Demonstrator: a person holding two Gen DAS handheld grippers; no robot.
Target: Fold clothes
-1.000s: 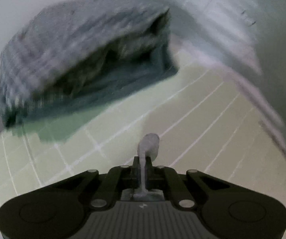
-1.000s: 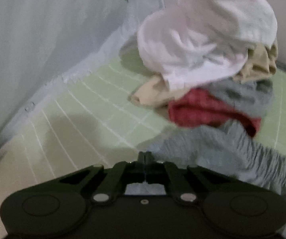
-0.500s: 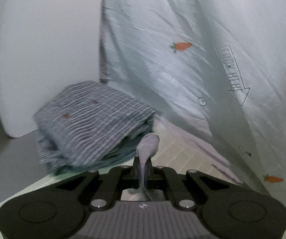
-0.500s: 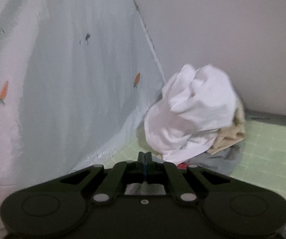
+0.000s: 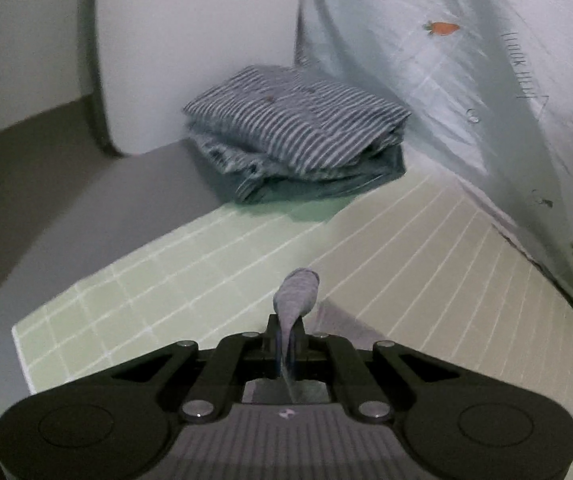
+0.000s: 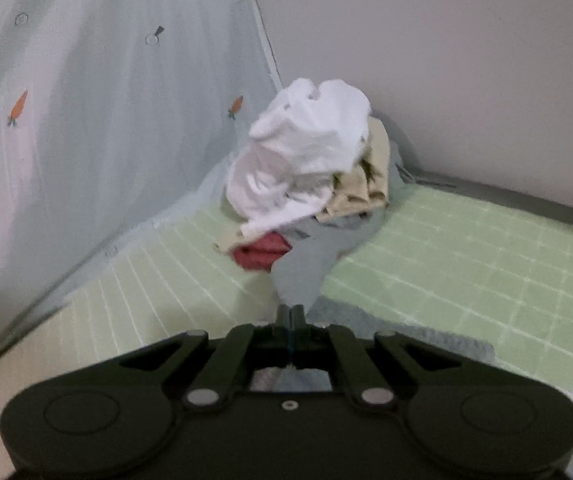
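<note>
left gripper (image 5: 286, 340) pinching grey garment (image 5: 296, 294) | right gripper (image 6: 291, 320) pinching same grey cloth (its edge trails on green mat (image 6: 466, 248)) | folded stack (image 5: 298, 132), loose pile (image 6: 310, 164) apart | judgement: keep pull even, edges level

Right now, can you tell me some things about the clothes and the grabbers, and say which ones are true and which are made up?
1. The left gripper has its jaws shut on a bit of grey cloth. True.
2. The striped clothes lie in a crumpled heap. False: they sit folded in a neat stack on the green grid mat.
3. A white garment sits on top of the unfolded pile. True.
4. The red garment is at the very top of that pile. False: it peeks out near the bottom.
5. The right gripper is wide open. False: its jaws are shut, pinching grey cloth.
</note>
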